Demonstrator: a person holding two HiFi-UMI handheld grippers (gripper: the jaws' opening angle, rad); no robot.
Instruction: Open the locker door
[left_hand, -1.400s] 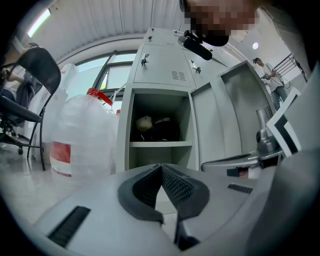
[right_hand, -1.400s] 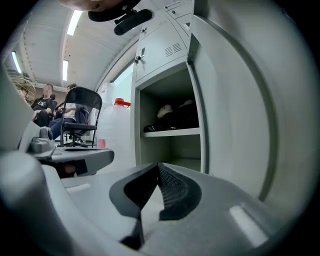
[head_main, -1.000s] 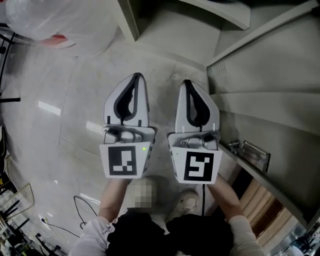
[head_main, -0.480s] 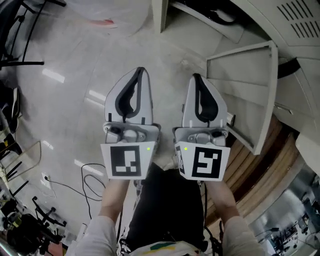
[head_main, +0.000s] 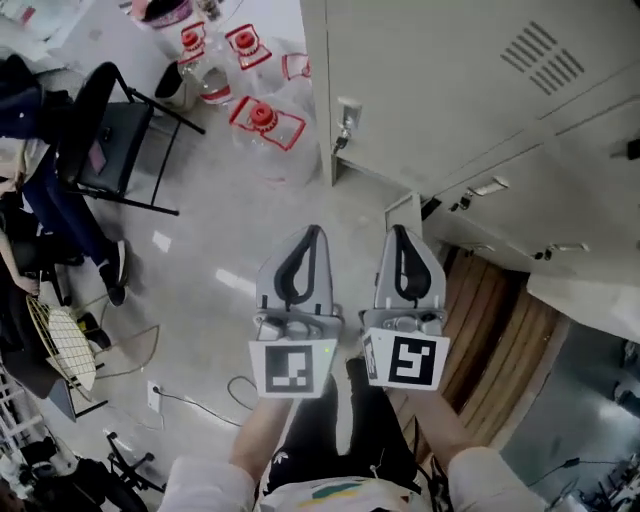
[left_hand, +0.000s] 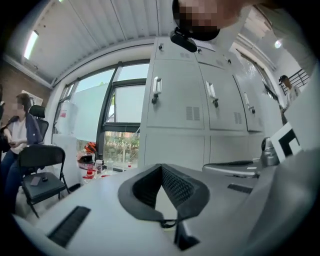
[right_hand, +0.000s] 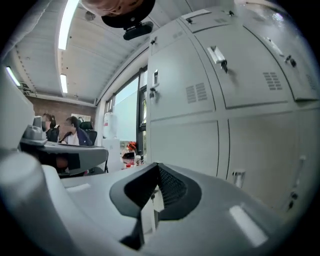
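Observation:
A bank of pale grey lockers (head_main: 450, 90) fills the upper right of the head view; its doors look closed, each with a small metal handle (head_main: 347, 118). My left gripper (head_main: 314, 232) and right gripper (head_main: 399, 232) are held side by side in front of me, short of the lockers and touching nothing. Both are shut, with nothing between the jaws. In the left gripper view, the left gripper (left_hand: 161, 167) points at the locker doors (left_hand: 200, 100) and a handle (left_hand: 156, 89). In the right gripper view, the right gripper (right_hand: 157, 167) faces a door with a handle (right_hand: 218, 56).
A black folding chair (head_main: 115, 130) and water jugs with red caps (head_main: 255, 115) stand on the floor at left. A seated person (head_main: 30, 200) is at the far left. Cables (head_main: 190, 400) lie by my feet. Wooden planks (head_main: 500, 340) run under the lockers at right.
The head view has swung up from the floor to the locker fronts and the room. Both grippers stay shut and side by side, now smaller in the view.

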